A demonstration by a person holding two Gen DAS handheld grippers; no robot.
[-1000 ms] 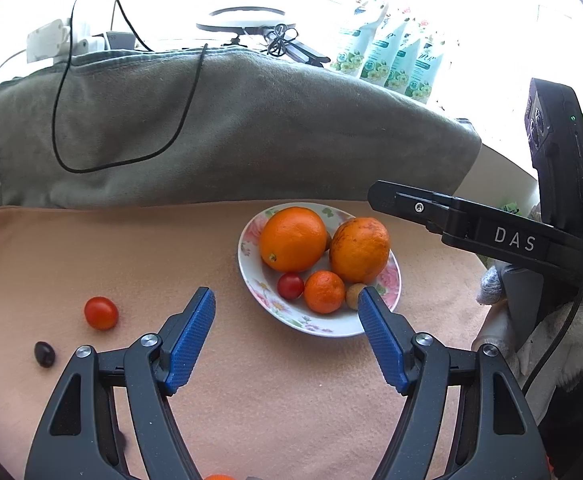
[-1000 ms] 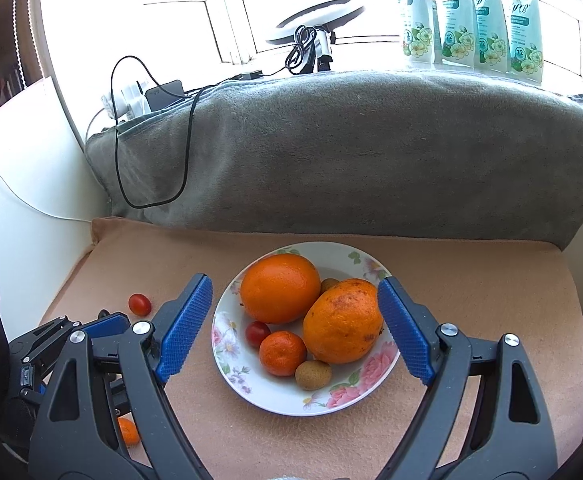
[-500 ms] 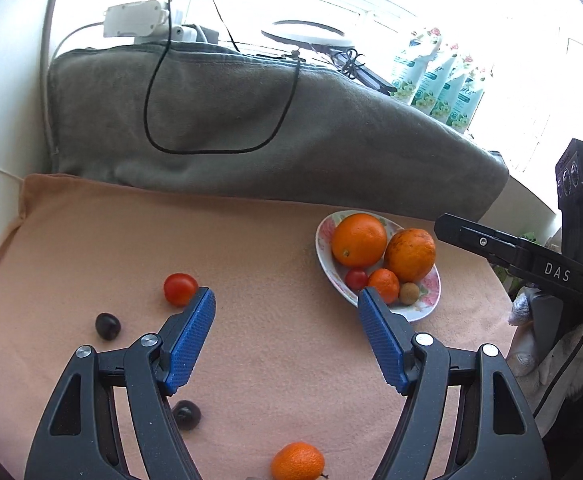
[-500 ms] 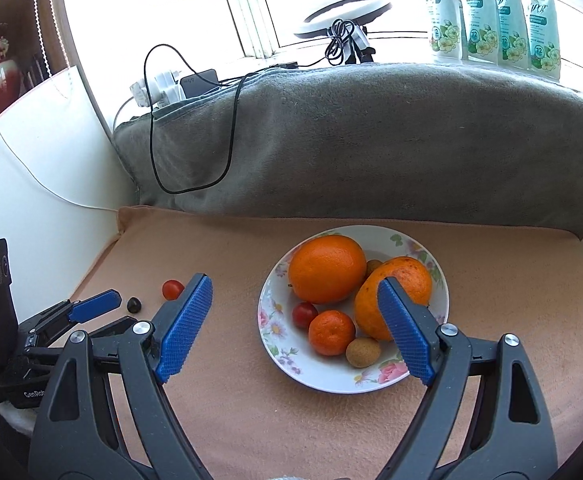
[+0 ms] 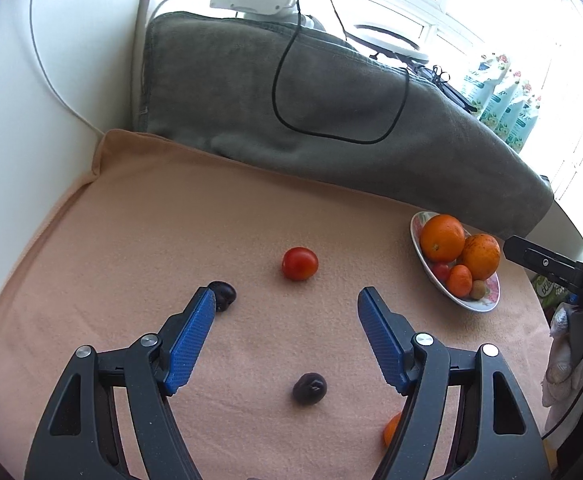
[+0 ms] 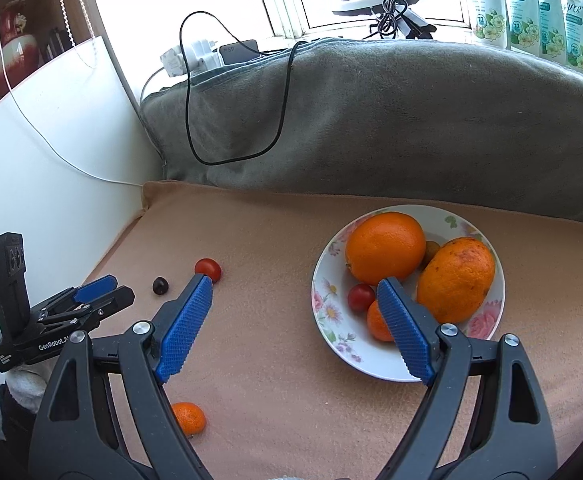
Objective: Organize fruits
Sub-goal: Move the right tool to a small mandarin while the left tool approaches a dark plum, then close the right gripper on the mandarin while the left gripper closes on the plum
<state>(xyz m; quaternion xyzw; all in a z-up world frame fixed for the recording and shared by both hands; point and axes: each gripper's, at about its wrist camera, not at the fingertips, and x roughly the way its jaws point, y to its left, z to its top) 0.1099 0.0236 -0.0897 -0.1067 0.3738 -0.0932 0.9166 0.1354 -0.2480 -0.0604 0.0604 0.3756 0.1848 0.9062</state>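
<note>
Now floral plate [image 6: 323,300] holds oranges, mandarin, tomato; both jaws wide, empty

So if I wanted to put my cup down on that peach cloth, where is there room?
The widest bare stretch lies between the red tomato and the grey blanket, running to the cloth's left edge. Another lies between the tomato and the flowered plate. It is crowded near the dark plums and the loose mandarin; the plate is full.

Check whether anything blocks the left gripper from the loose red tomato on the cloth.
Nothing visible does. The left gripper is open, and only bare cloth lies between it and the tomato; a dark fruit sits off beside its left finger.
</note>
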